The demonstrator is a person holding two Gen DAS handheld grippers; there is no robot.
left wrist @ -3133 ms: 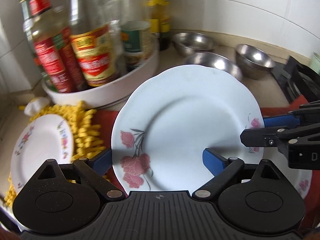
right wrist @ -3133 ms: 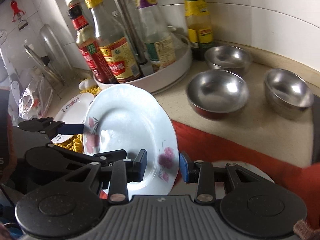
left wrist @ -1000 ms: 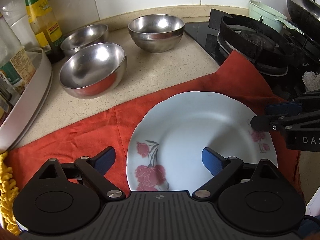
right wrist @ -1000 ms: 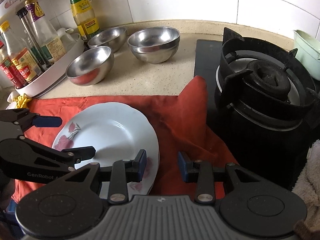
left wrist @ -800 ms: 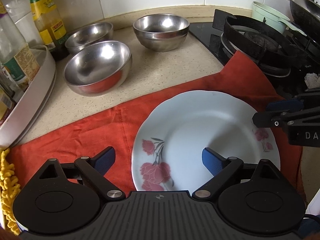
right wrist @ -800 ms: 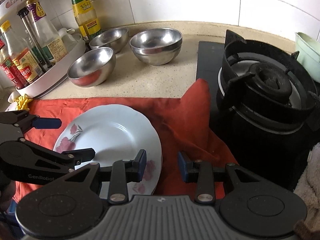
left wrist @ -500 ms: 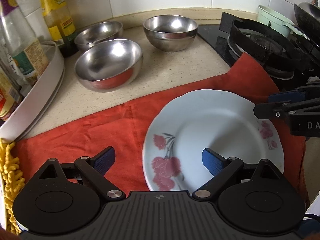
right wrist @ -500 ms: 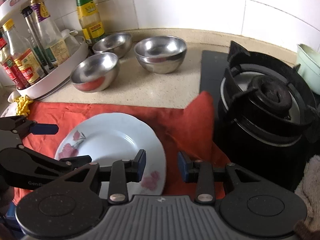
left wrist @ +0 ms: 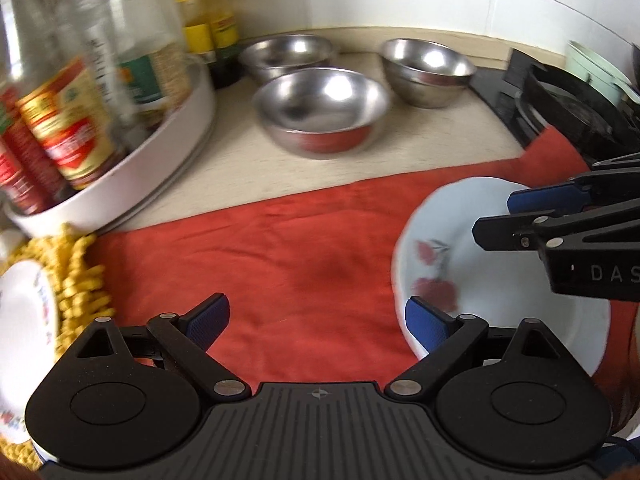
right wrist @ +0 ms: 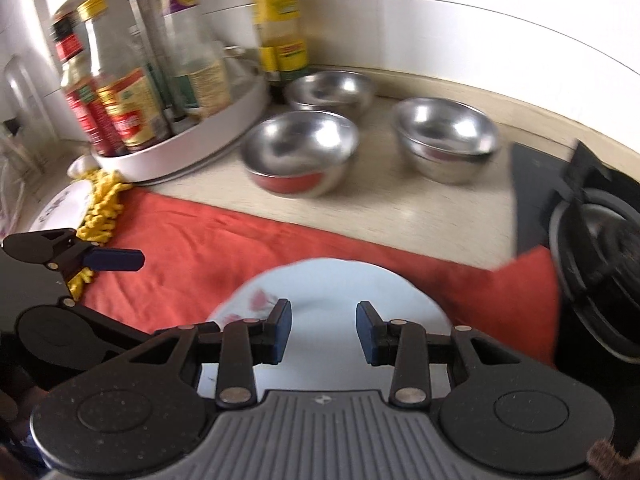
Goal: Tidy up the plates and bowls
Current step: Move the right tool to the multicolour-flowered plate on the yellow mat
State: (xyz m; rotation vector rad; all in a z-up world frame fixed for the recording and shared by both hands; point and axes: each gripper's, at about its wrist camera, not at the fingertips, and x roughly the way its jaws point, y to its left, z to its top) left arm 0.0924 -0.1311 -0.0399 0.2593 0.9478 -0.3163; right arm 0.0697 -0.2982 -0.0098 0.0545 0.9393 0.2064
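The white tray (right wrist: pixel 224 136) is holding several sauce bottles (right wrist: pixel 128 112). Three steel bowls (left wrist: pixel 320 108) are standing empty on the desk (left wrist: pixel 432 132) beside it. The flowered plate (left wrist: pixel 500 280) is lying on the red cloth (left wrist: pixel 280 256), near the stove (right wrist: pixel 600 240). The left hand-held gripper (left wrist: pixel 316 320) is standing wide open over bare cloth, gripping nothing. The right hand-held gripper (right wrist: pixel 323 330) is hovering over the plate, jaws parted, pads clear of it.
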